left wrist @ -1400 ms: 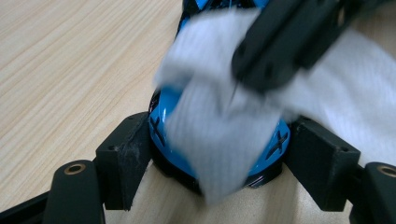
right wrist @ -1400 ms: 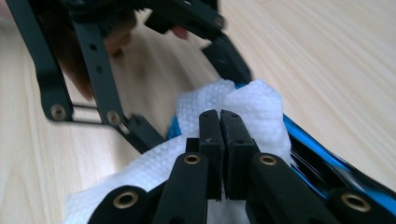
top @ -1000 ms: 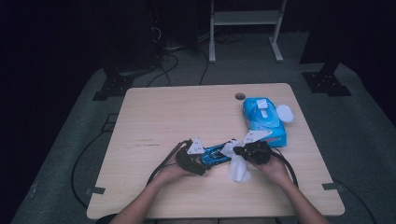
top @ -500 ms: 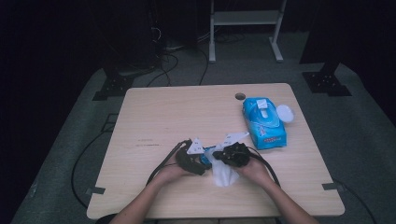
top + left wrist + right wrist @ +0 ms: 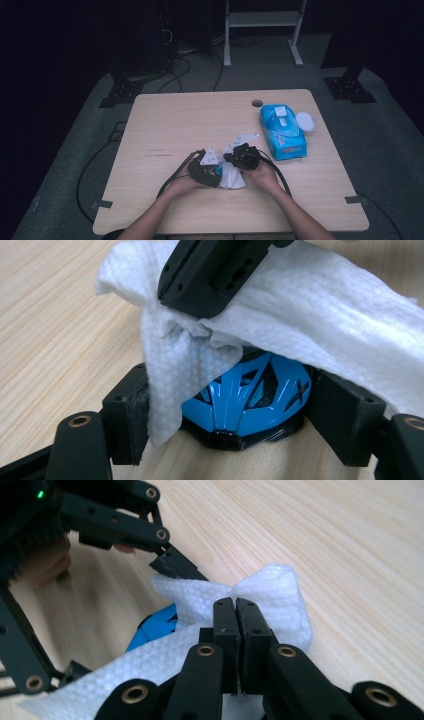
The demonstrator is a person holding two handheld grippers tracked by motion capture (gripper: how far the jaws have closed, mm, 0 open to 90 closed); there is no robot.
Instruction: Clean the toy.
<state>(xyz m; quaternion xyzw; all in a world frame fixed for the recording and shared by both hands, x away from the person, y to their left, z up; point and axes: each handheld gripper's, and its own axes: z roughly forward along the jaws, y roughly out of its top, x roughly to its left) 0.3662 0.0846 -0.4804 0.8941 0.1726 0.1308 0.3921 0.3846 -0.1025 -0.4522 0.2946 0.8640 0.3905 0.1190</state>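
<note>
In the right gripper view, the right gripper (image 5: pixel 234 605) has its jaws pressed together on a pinch of white wipe (image 5: pixel 270 592), something the high view blurs. The left gripper (image 5: pixel 235 405) clamps a small blue helmet (image 5: pixel 250 397) between its pads, the wipe draped over it from twelve o'clock. On the table (image 5: pixel 175 120), the blue wipes pack (image 5: pixel 282 132) lies at two o'clock of the hands.

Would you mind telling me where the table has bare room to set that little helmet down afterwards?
The whole left half of the table is bare wood, as is the far strip up to the small hole. The near right corner is also free. It is crowded at the near middle, where both grippers meet over the white wipe, and on the right by the blue wipes pack.
</note>
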